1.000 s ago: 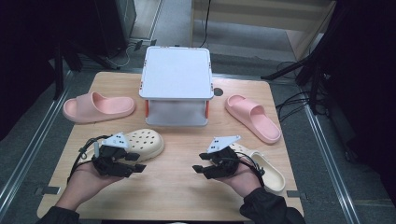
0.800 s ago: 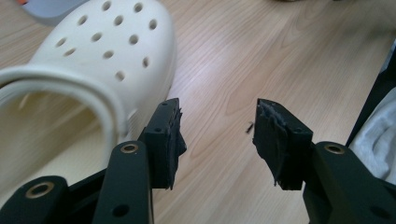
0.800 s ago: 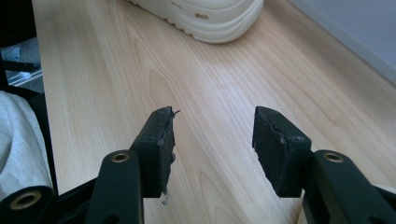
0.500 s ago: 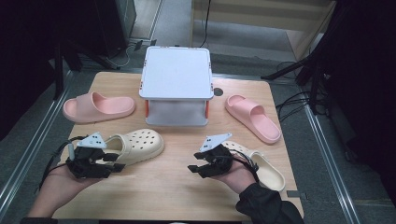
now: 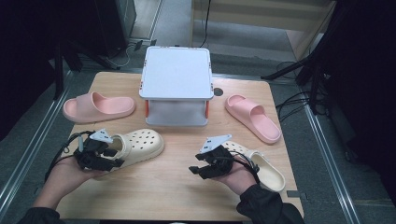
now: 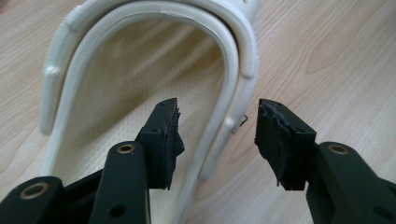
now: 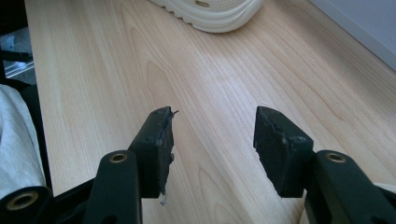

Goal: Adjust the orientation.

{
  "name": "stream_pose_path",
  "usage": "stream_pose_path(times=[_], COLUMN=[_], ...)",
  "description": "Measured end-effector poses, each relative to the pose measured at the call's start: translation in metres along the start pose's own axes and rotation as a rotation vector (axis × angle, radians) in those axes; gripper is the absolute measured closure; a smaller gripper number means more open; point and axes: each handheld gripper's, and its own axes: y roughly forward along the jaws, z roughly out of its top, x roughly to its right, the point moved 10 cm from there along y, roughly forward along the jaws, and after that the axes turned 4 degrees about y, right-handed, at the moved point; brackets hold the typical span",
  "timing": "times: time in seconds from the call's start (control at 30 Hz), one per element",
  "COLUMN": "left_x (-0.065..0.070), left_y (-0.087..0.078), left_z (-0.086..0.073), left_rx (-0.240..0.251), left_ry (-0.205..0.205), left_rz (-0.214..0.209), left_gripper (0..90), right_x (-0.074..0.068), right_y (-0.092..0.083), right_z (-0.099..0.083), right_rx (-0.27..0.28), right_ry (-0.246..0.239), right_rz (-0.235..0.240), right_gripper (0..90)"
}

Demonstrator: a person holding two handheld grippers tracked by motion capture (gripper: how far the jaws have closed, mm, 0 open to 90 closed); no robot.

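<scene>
A cream clog (image 5: 140,145) lies on the wooden table (image 5: 163,196) at the front left, toe to the right. My left gripper (image 5: 116,157) is at its heel, open. In the left gripper view the left gripper (image 6: 218,116) straddles the clog's heel strap (image 6: 233,79): one jaw inside the shoe, one outside, pads not pressing. Its jaws have just been opening a little. My right gripper (image 5: 195,164) hovers open over bare wood at the front right, nothing between its fingers (image 7: 159,140). A second cream clog (image 5: 268,170) lies behind that hand.
A white two-level rack (image 5: 176,77) stands at the middle back. One pink slide (image 5: 95,106) lies to its left, another pink slide (image 5: 254,116) to its right. In the right gripper view the first clog's toe (image 7: 219,14) lies ahead across open wood.
My left gripper has moved left along the clog, from over its middle to its heel, leaving more of the shoe uncovered. The right hand has kept still.
</scene>
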Motion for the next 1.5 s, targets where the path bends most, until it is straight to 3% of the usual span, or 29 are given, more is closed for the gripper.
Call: stream_pose_path(times=[0.13, 0.23, 0.4, 0.53, 0.7, 0.77, 0.9, 1.07, 1.1, 1.13, 1.17, 1.27, 1.5], left_x=[0.002, 0.0, -0.001, -0.002, -0.003, -0.001, 0.017, 0.043, 0.043, 0.054, 0.058, 0.066, 0.08], left_y=[0.005, 0.009, 0.013, 0.009, -0.004, -0.007, -0.009, 0.005, 0.005, 0.011, 0.014, 0.024, 0.045], left_z=[0.004, 0.005, 0.008, 0.014, 0.032, 0.037, 0.051, 0.068, 0.068, 0.074, 0.078, 0.084, 0.091], left_rx=[0.001, -0.003, 0.013, 0.038, 0.1, 0.103, 0.135, 0.13, 0.13, 0.129, 0.136, 0.122, 0.117], left_ry=[0.025, 0.027, 0.023, 0.046, 0.009, 0.027, 0.061, 0.104, 0.104, 0.106, 0.104, 0.13, 0.132], left_rz=[-0.036, -0.043, -0.096, -0.064, -0.005, 0.029, 0.009, -0.038, -0.038, -0.079, -0.09, -0.078, -0.068], left_gripper=[61.7, 65.7, 71.2, 76.0, 77.4, 77.5, 77.4, 77.3, 77.3, 77.2, 77.2, 77.2, 77.1], right_x=[0.002, 0.003, 0.006, 0.008, 0.009, 0.01, 0.009, 0.009, 0.009, 0.009, 0.009, 0.01, 0.017], right_y=[-0.002, -0.005, -0.01, -0.012, -0.015, -0.015, -0.016, -0.017, -0.017, -0.017, -0.017, -0.017, -0.01], right_z=[-0.004, -0.008, -0.013, -0.016, -0.019, -0.02, -0.021, -0.02, -0.019, -0.019, -0.018, -0.016, -0.004], right_rx=[0.0, -0.001, 0.002, 0.004, 0.005, 0.006, 0.008, 0.022, 0.027, 0.033, 0.038, 0.051, 0.095], right_ry=[0.013, 0.026, 0.044, 0.054, 0.067, 0.07, 0.073, 0.084, 0.087, 0.087, 0.091, 0.091, 0.11], right_rz=[-0.011, -0.024, -0.04, -0.051, -0.059, -0.063, -0.069, -0.072, -0.076, -0.075, -0.077, -0.082, -0.1], right_gripper=[47.8, 47.6, 47.3, 47.5, 47.7, 47.7, 47.7, 48.5, 48.9, 49.0, 49.1, 50.4, 54.0])
